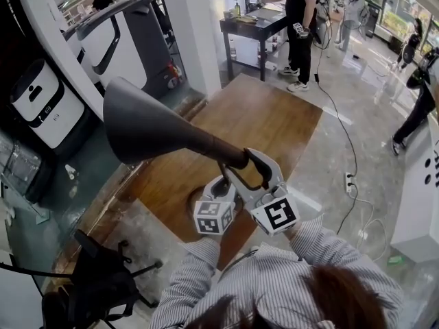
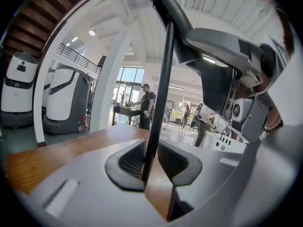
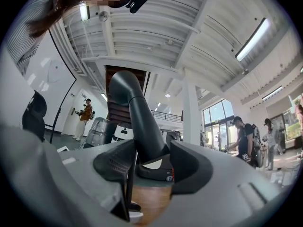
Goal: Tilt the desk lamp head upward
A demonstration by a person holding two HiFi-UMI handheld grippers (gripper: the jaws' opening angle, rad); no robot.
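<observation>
The desk lamp's dark grey cone head [image 1: 140, 123] points left above the wooden table [image 1: 267, 112]. Its neck [image 1: 216, 151] runs into my right gripper [image 1: 245, 160], which is shut on it; in the right gripper view the neck [image 3: 144, 129] fills the gap between the pads. Lower down, my left gripper [image 1: 221, 184] is shut on the thin black stem [image 2: 160, 98], which stands upright between its pads. The lamp's round base [image 1: 195, 199] shows only partly beside the left gripper's marker cube [image 1: 214, 216].
A black office chair [image 1: 96, 279] stands at the near left. White machines [image 1: 41, 101] line the left wall. Past a white pillar [image 1: 195, 26], people stand around a dark table [image 1: 250, 25]. A cable and power strip [image 1: 349, 181] lie on the floor to the right.
</observation>
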